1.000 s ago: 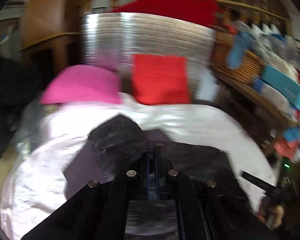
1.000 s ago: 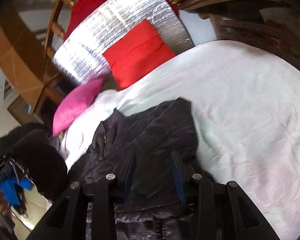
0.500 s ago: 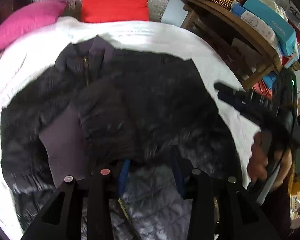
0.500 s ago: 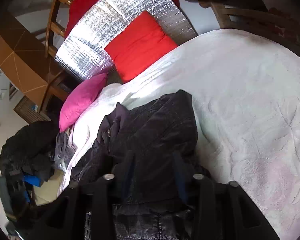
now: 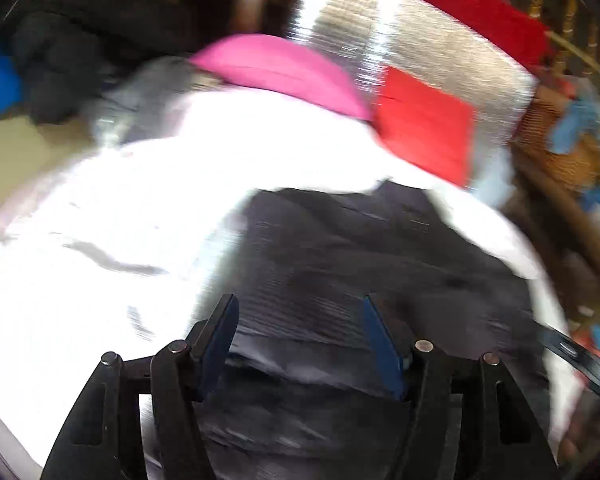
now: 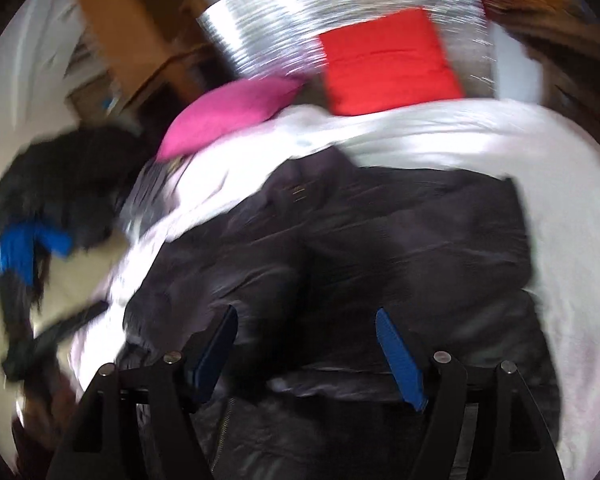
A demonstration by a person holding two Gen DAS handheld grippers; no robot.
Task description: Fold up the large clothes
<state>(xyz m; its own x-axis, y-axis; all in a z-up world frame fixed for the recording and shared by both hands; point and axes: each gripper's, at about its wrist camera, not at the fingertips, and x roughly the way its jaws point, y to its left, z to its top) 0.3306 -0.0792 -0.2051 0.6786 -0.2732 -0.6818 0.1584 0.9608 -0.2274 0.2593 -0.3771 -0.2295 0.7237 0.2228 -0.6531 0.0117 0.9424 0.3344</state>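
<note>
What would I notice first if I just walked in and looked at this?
Probably the big dark jacket spread flat on the white bedspread, right in front of both tools. Next, the two bright pillows at the head of the bed: a pink pillow with a red pillow to its right, against a shiny silver sheet.

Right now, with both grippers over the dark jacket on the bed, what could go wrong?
Both views are blurred, so aim may be off. The left gripper and right gripper are opening with nothing pinched, so the puffy jacket could spring back unfolded. A careless regrab might catch the white bedcover too.
</note>
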